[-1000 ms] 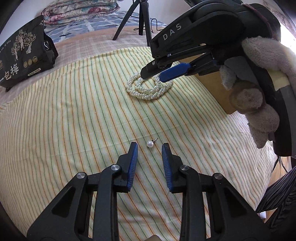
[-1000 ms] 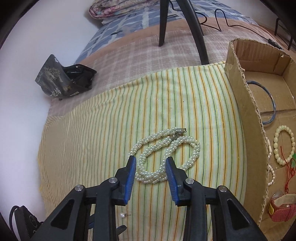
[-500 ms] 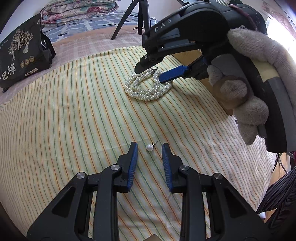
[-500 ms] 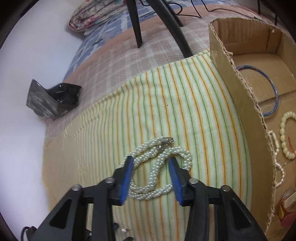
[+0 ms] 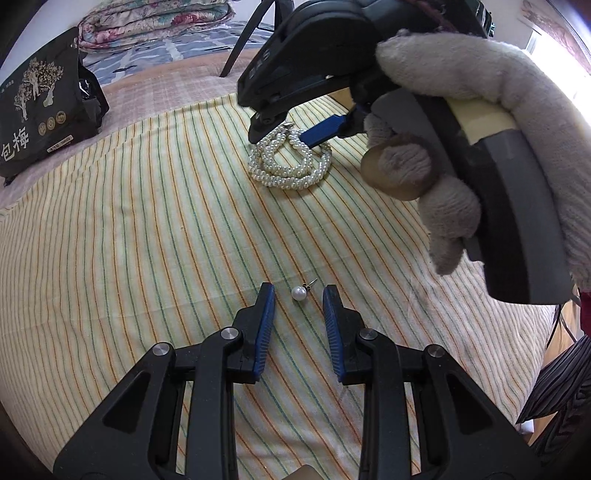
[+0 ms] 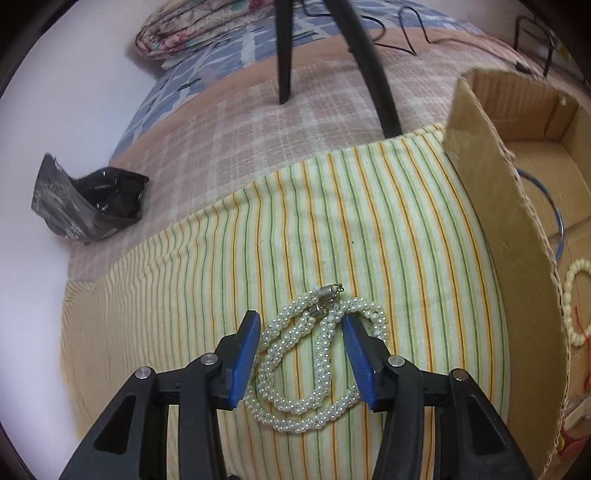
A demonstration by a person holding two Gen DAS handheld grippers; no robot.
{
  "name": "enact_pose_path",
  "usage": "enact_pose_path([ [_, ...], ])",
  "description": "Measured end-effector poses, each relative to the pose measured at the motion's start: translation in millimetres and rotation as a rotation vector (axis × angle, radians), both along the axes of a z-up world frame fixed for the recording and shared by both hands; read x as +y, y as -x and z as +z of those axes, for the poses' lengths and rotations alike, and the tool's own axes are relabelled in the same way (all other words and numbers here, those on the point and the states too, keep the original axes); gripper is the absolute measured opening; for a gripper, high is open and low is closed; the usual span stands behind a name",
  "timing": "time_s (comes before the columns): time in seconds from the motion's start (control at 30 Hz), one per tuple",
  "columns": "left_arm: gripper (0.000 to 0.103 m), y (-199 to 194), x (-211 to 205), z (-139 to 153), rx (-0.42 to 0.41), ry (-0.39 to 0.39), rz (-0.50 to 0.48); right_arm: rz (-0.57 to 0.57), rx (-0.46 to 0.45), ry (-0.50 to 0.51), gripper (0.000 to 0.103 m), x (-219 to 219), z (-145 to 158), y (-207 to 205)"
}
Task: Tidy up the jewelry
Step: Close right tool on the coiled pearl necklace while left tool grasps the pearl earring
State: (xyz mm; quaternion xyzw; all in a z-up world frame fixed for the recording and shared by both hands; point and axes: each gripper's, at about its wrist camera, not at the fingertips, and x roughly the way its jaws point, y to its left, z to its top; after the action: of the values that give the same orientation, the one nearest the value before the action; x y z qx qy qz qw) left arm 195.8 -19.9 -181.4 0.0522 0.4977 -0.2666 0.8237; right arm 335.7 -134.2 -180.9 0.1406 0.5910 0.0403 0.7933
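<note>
A coiled white pearl necklace lies on the striped cloth; it also shows in the left wrist view. My right gripper is open, its blue pads straddling the necklace loops close above the cloth; in the left wrist view it hangs over the necklace. A small pearl stud earring lies on the cloth just ahead of and between the tips of my open left gripper. An open cardboard box at the right holds a blue bangle and a bead bracelet.
A black snack bag stands at the cloth's far left, also in the right wrist view. Tripod legs stand on the checked blanket behind the cloth. Folded quilts lie at the back.
My right gripper has come down and forward over the necklace, so its pads now straddle the loops. My left gripper has stayed at the pearl earring.
</note>
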Motion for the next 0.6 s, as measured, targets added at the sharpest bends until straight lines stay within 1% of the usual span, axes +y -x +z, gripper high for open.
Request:
enact_pose_path([
  [0.03,0.027,0.6,-0.1,-0.3,-0.002,-0.001,-0.001,0.015,-0.005,0.016,0.05,2.3,-0.3,-0.3],
  [0.27,0.026,4.2,-4.6,-2.4,-0.02,-0.014,-0.014,0.151,-0.037,0.151,0.04,21.4,-1.2,-6.3],
  [0.33,0.02,5.2,-4.0,-2.8,-0.023,-0.011,-0.012,0.206,-0.054,0.193,0.037,28.7,-1.3,-6.0],
  [0.37,0.015,5.9,-3.1,-2.6,-0.023,-0.011,-0.01,0.233,-0.062,0.21,0.035,31.8,-1.2,-5.6],
  [0.47,0.009,4.3,0.1,-2.8,-0.019,-0.002,0.002,0.273,-0.074,0.214,0.029,33.6,-1.1,-4.9],
  [0.53,0.007,3.6,2.3,-2.5,-0.013,0.007,0.01,0.288,-0.078,0.209,0.027,32.2,-0.4,-4.4],
  [0.6,0.006,3.3,4.4,-1.8,-0.009,0.016,0.017,0.3,-0.079,0.209,0.019,31.4,1.0,-2.3],
])
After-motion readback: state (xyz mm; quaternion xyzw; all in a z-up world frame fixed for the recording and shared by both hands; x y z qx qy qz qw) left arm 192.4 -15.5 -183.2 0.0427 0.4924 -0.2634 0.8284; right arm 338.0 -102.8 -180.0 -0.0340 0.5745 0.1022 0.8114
